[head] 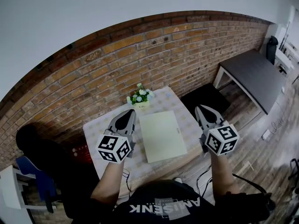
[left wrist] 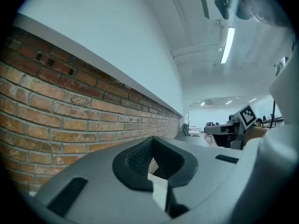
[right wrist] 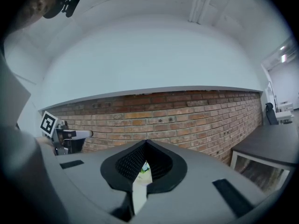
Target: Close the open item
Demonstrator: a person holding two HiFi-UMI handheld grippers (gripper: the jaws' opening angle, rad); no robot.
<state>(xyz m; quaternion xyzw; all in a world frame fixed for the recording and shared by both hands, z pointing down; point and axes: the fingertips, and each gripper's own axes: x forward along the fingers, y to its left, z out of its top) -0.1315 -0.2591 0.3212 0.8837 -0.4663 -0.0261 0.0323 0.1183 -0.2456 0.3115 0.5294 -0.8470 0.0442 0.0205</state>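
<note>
A pale, flat rectangular item point(head: 162, 135) lies in the middle of a small table point(head: 98, 127) with a patterned cloth. It shows one smooth top face and lies flat. My left gripper point(head: 130, 112) hovers just left of it with its jaws together and nothing between them. My right gripper point(head: 200, 107) hangs off its right side near the table's edge, likewise shut and empty. In the left gripper view the left gripper point(left wrist: 152, 141) points at the brick wall. In the right gripper view the right gripper point(right wrist: 145, 143) shows a sliver of the pale item point(right wrist: 139, 190) through its jaws.
A small pot of white flowers point(head: 140, 97) stands at the table's far edge, before a brick wall point(head: 154, 45). A dark table point(head: 254, 76) stands to the right. A blue chair point(head: 32, 181) is at the lower left. The floor is wooden planks point(head: 261, 148).
</note>
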